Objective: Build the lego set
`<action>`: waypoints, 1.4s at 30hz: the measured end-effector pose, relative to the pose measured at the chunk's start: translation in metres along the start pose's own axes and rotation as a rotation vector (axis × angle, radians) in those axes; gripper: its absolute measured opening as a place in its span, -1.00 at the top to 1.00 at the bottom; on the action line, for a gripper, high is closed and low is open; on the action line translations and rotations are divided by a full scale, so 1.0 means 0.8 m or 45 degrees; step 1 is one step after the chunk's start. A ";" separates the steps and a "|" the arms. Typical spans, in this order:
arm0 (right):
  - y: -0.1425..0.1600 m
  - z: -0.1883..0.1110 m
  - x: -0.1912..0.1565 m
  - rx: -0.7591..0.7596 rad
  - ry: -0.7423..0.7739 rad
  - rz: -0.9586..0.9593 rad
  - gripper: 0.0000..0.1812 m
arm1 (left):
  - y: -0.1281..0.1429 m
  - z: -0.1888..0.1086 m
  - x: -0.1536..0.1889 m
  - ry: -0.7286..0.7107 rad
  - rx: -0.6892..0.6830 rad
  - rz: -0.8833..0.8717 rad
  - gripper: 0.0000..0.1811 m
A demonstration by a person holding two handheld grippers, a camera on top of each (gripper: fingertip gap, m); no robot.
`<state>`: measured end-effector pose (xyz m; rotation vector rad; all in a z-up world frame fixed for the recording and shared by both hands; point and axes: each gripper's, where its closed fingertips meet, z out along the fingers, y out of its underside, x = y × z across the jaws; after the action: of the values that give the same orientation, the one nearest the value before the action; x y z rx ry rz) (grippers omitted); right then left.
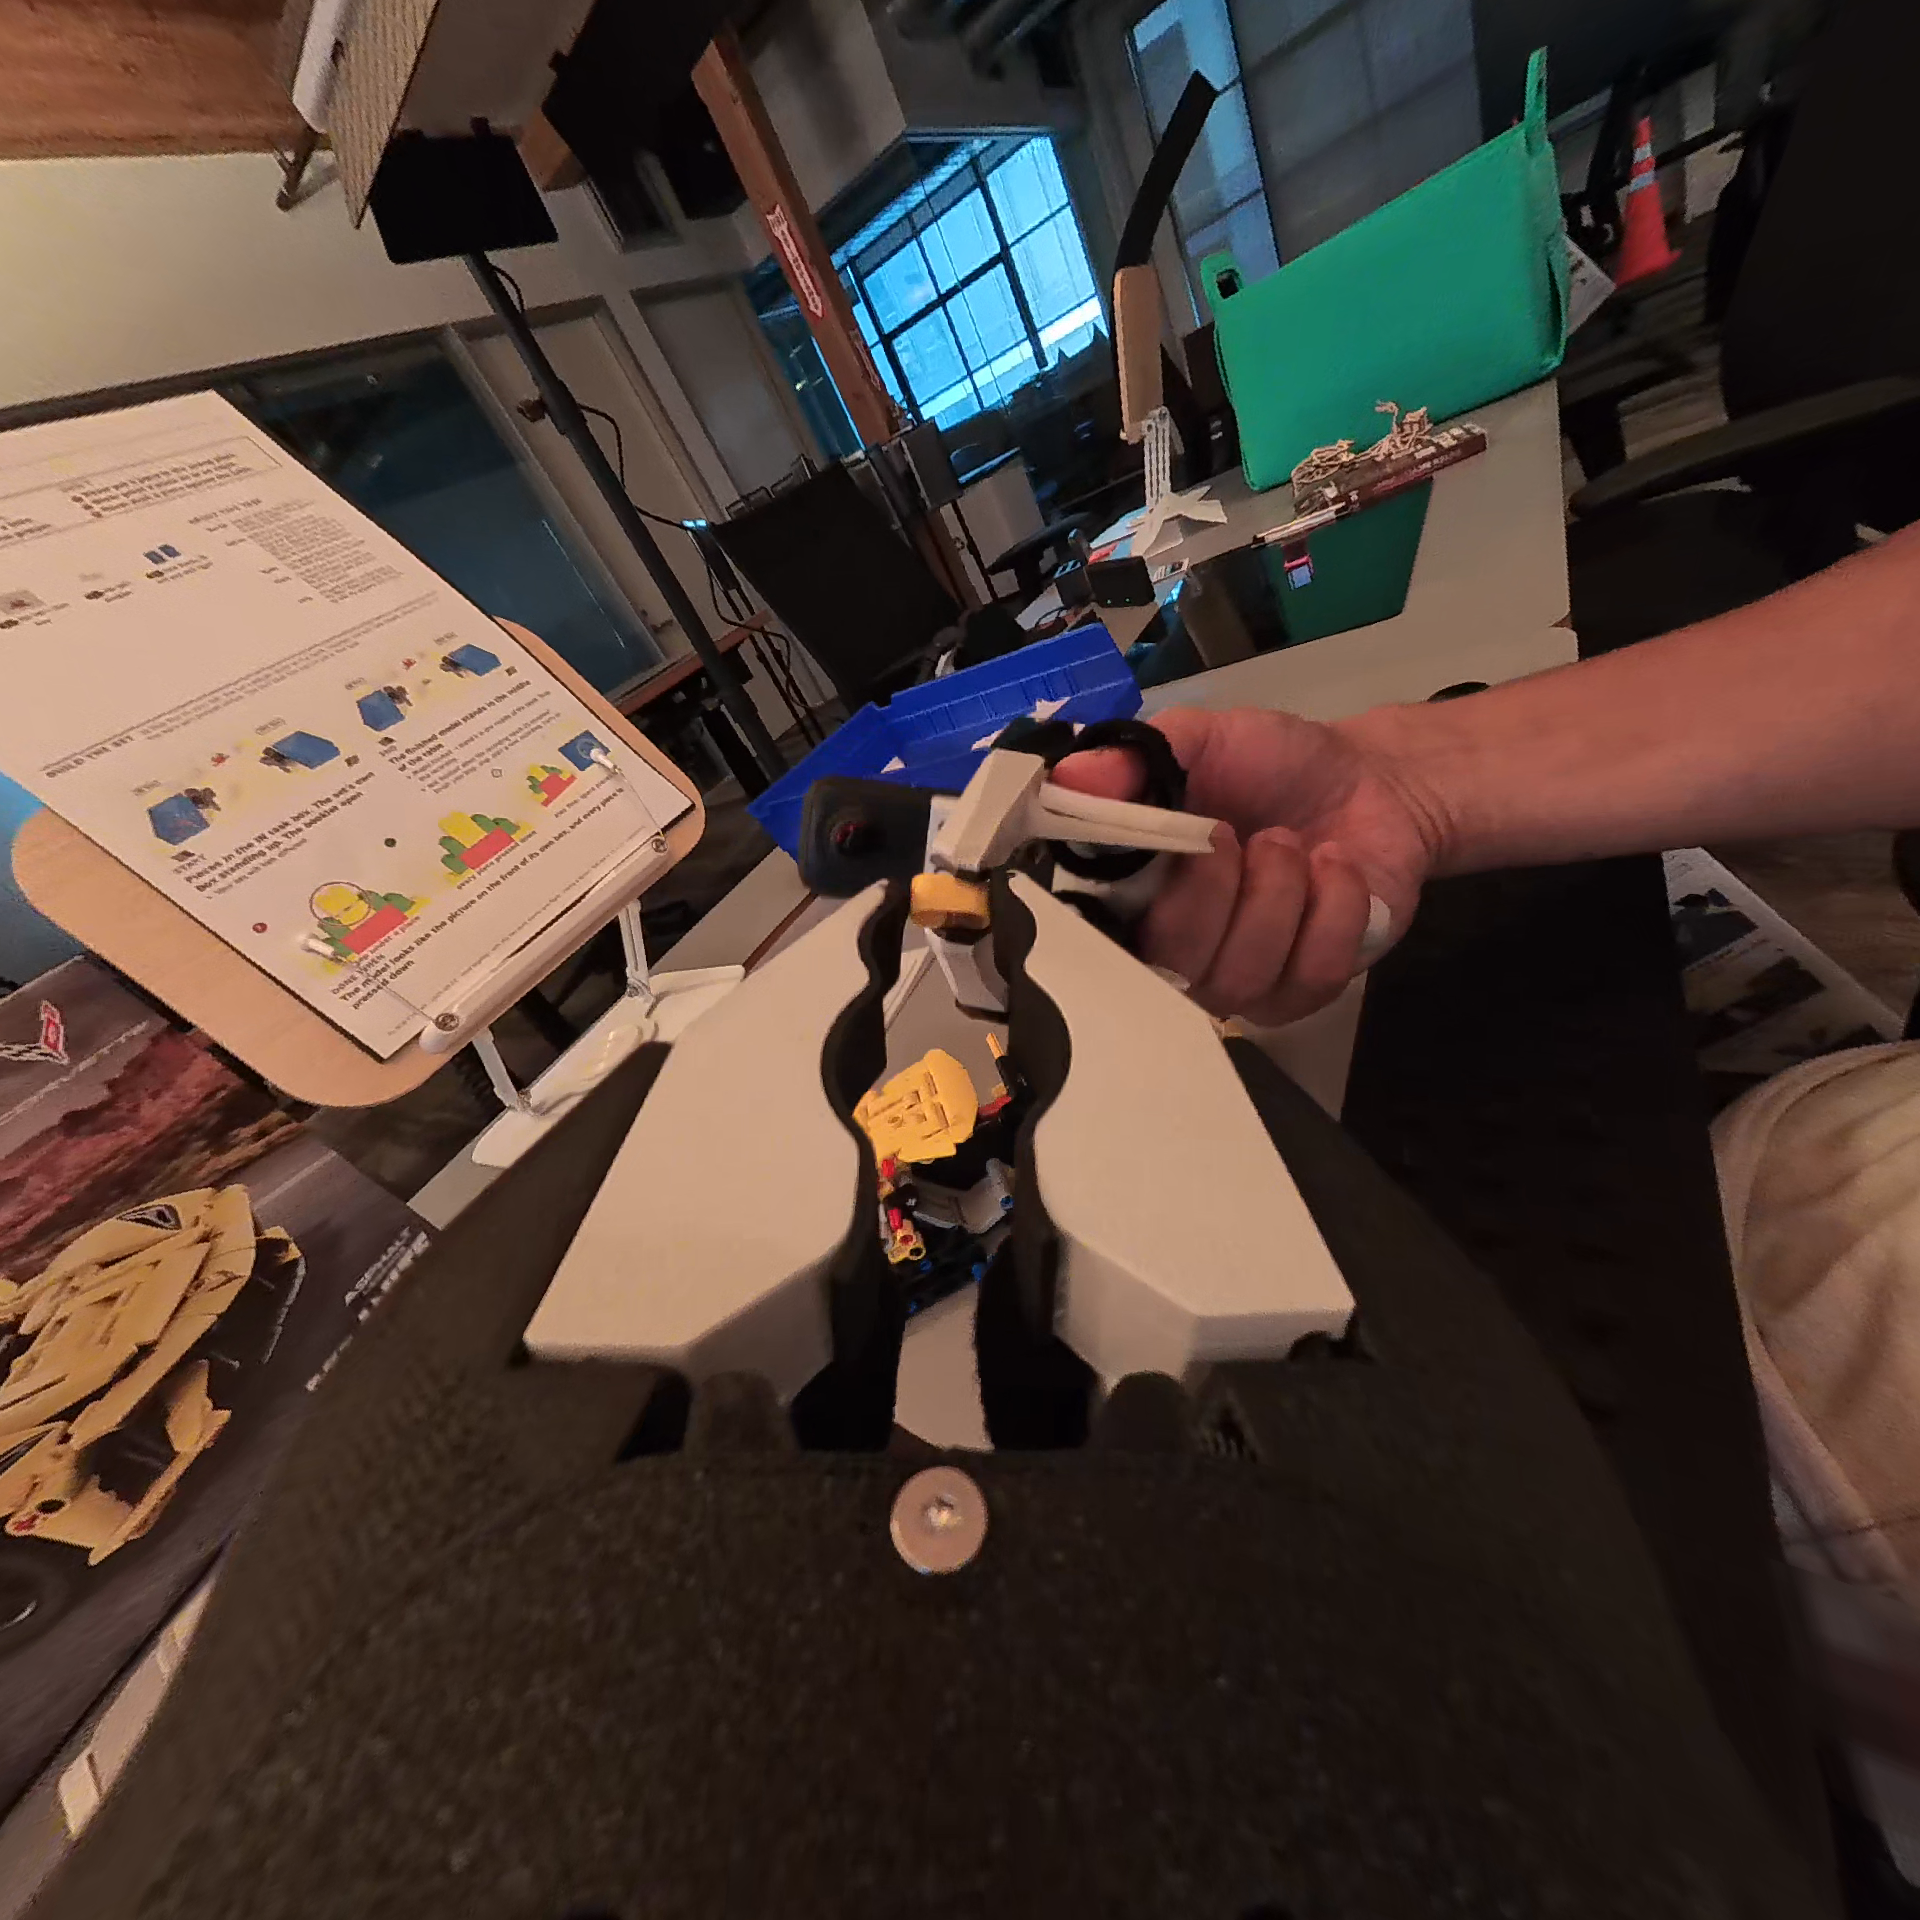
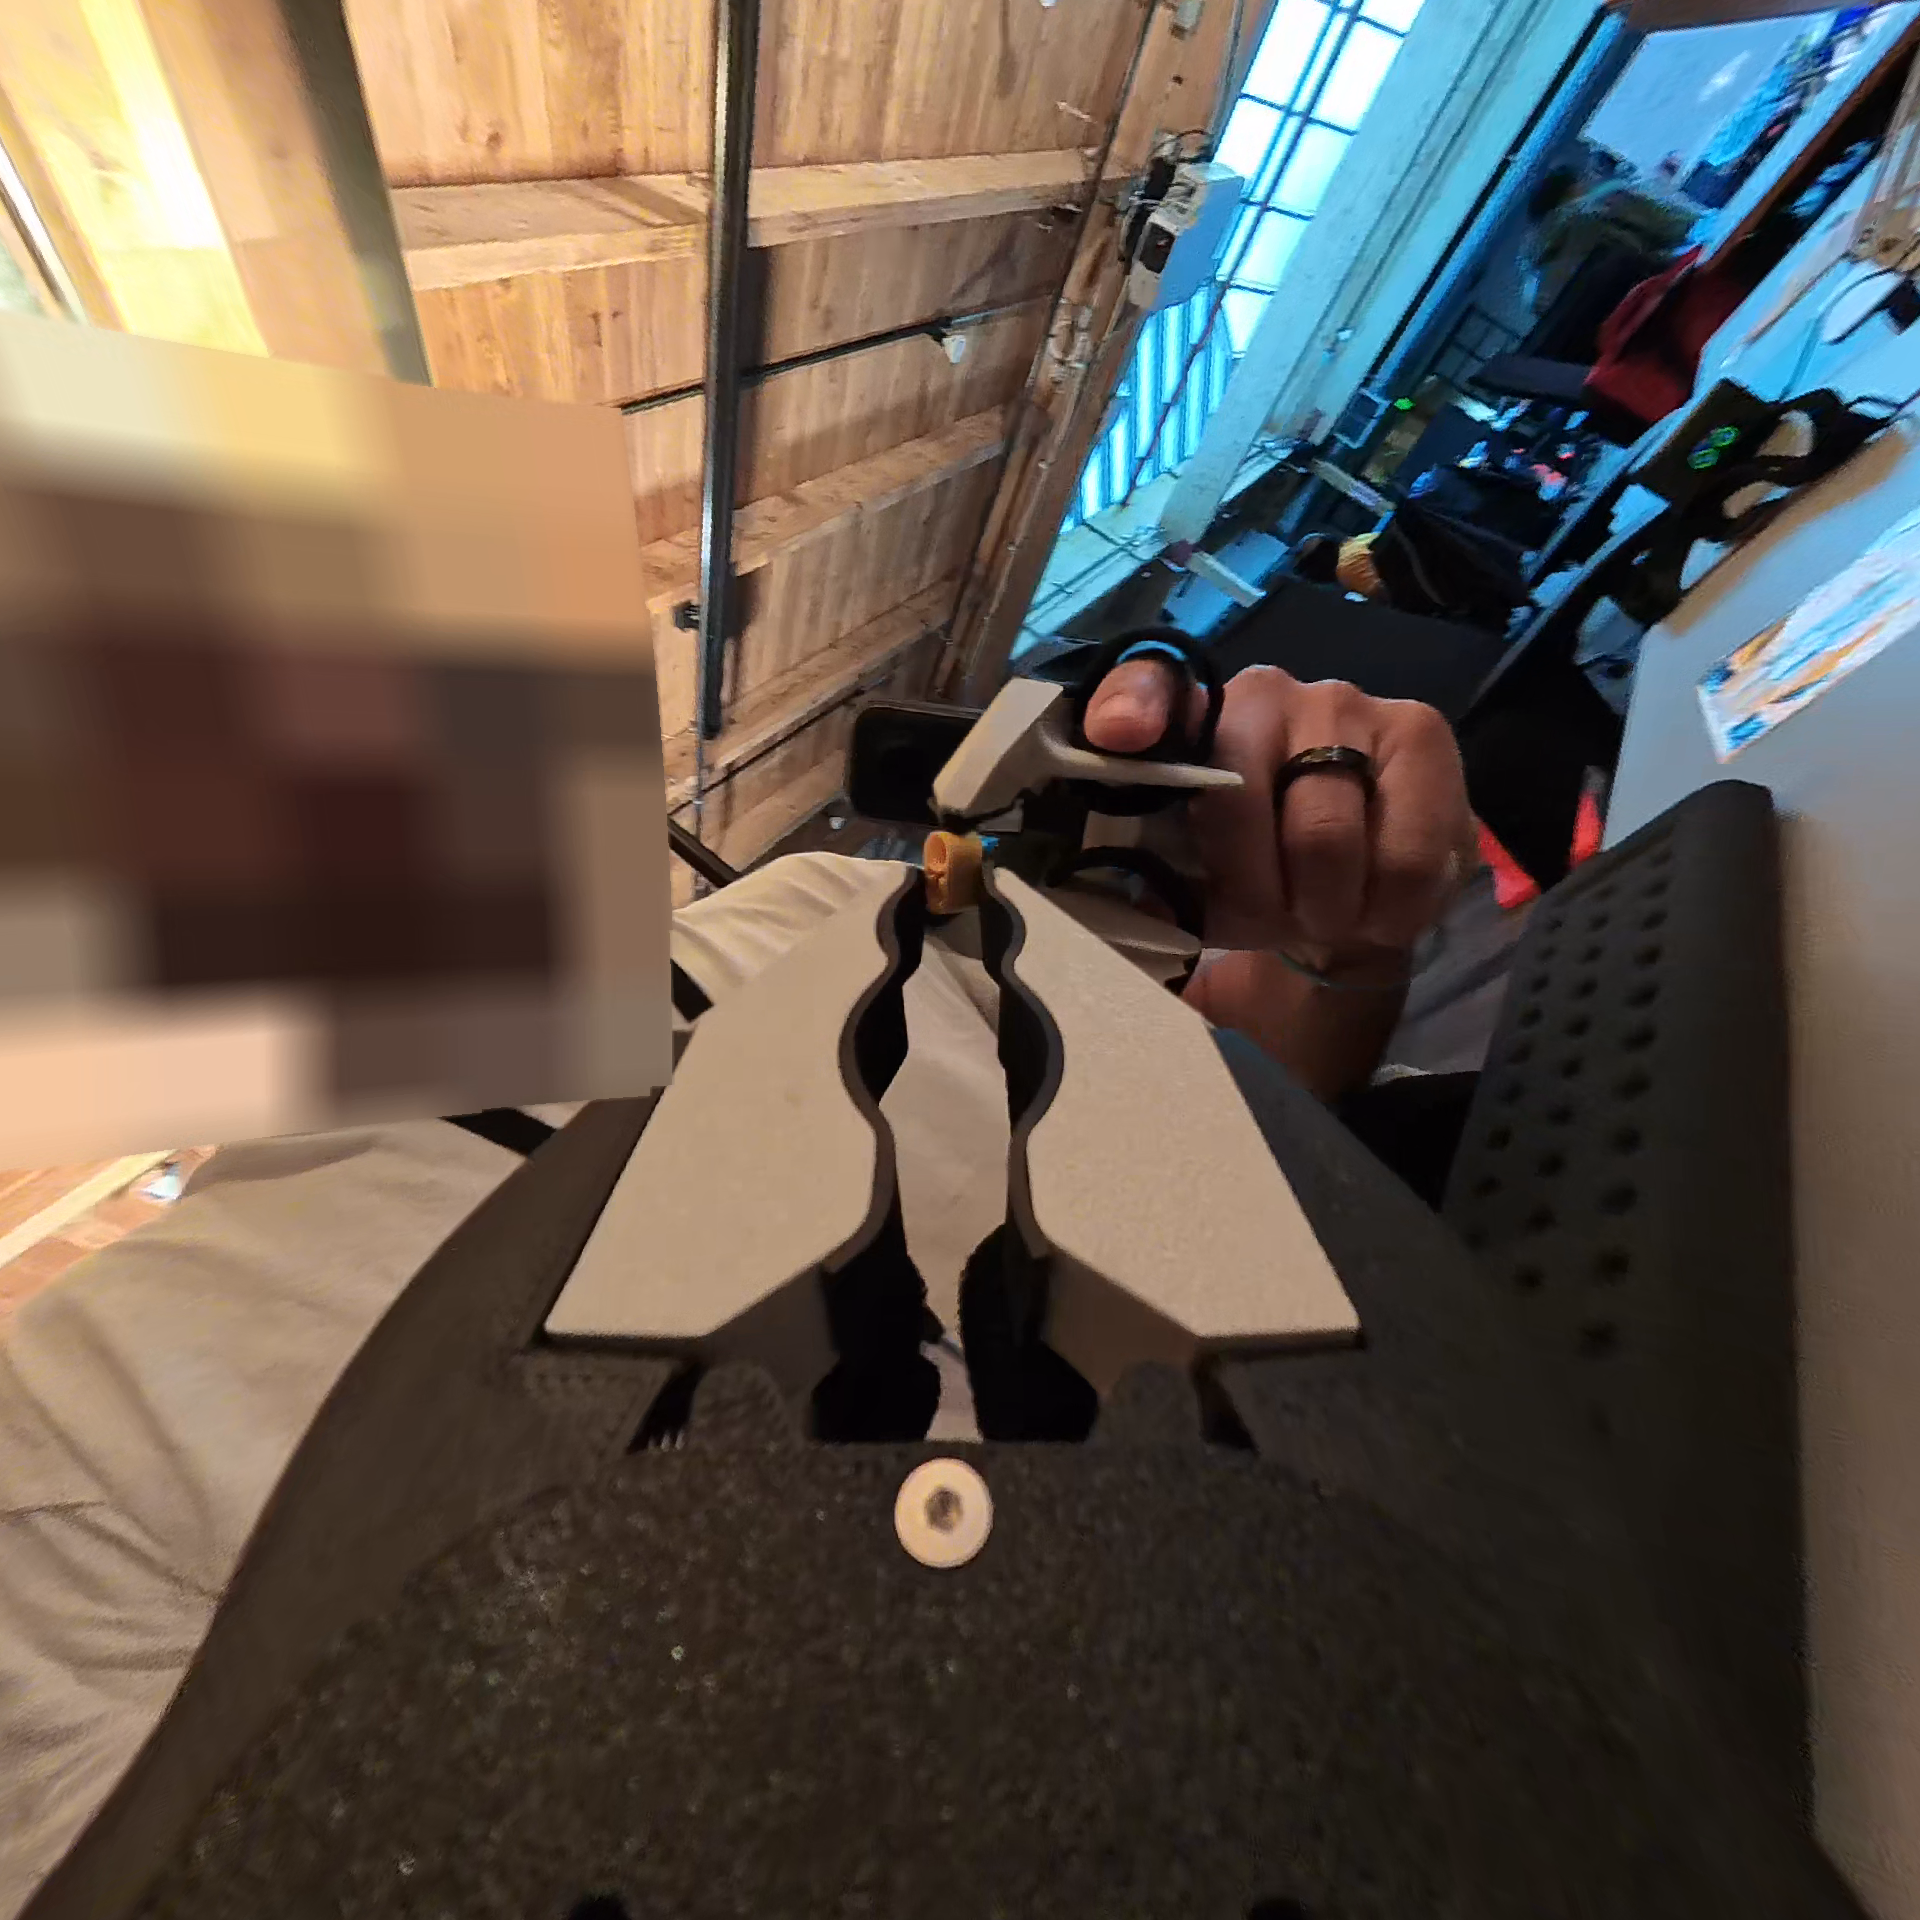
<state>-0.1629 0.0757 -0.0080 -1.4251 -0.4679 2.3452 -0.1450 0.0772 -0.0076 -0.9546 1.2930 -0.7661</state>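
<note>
Left hand-held gripper pinches a yellow lego piece.

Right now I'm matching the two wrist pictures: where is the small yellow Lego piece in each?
Left wrist view: yellow Lego piece just above centre, between the left gripper's fingertips.
Right wrist view: just above centre too, at the right gripper's tips.
Shared landmark: the opposite gripper's white finger, just upper right of it.

A small piece is being pinched between the tips of the left gripper, with the right gripper meeting it from beyond. Below (seen through the gap) a part-built model is lying on the table. Left, an instruction sheet is being propped on a stand; behind, a bin is being kept.
</note>
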 end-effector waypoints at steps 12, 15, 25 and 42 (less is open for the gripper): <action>0.008 0.014 -0.026 0.025 -0.415 0.105 0.92 | -0.028 -0.005 0.008 0.070 0.154 -0.064 0.84; 0.006 0.014 -0.026 0.057 -0.449 0.080 0.91 | -0.029 -0.004 0.007 0.065 0.171 -0.096 0.84; 0.006 -0.007 -0.001 -0.031 -0.010 -0.132 0.79 | -0.007 -0.004 0.011 0.050 -0.035 0.136 0.84; 0.015 -0.007 0.005 -0.087 -0.003 -0.005 0.94 | 0.006 0.000 0.017 -0.024 -0.152 0.356 0.80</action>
<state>-0.1611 0.0678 -0.0188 -1.4504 -0.5563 2.3490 -0.1430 0.0670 -0.0175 -0.8495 1.4316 -0.4673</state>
